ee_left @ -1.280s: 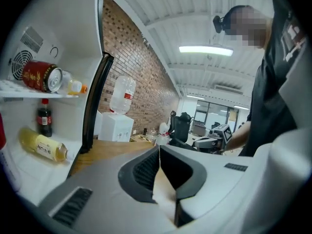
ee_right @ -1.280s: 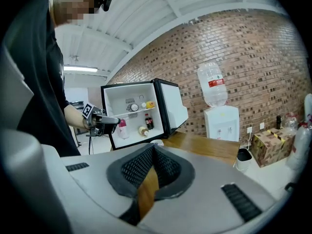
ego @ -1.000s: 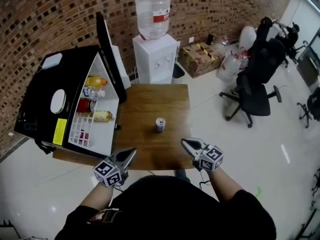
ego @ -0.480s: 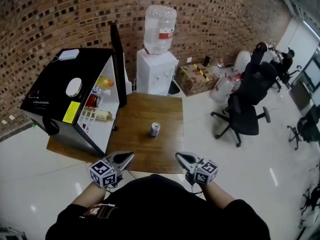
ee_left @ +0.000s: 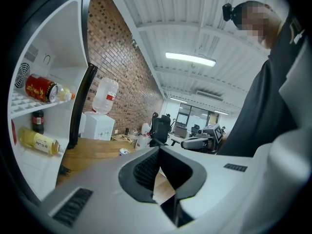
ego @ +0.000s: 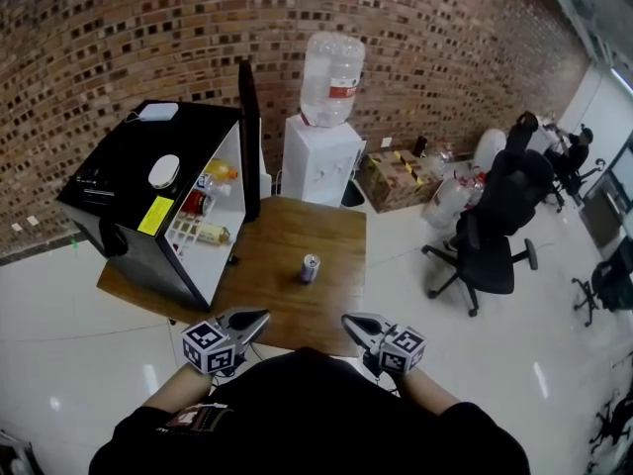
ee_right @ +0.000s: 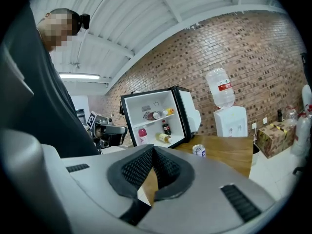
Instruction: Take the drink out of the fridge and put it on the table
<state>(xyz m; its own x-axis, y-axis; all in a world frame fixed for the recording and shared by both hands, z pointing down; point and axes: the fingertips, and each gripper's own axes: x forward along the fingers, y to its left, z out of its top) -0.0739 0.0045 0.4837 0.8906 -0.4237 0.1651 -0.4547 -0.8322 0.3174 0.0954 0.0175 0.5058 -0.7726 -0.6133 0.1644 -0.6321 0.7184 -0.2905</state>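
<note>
A drink can (ego: pixel 310 267) stands upright near the middle of a wooden table (ego: pixel 336 221), clear of every edge. On the table's left side sits a black mini fridge (ego: pixel 119 191), its door (ego: pixel 249 132) swung open and bottles (ego: pixel 203 234) lying on its shelves. At the table's near edge, the left gripper (ego: pixel 262 316) and right gripper (ego: pixel 348 321) sit close to the person's body, each with jaws pressed together and nothing between them. The drink looks delivered. The sound course is probably to keep both grippers back from the table so the can is not knocked.
</note>
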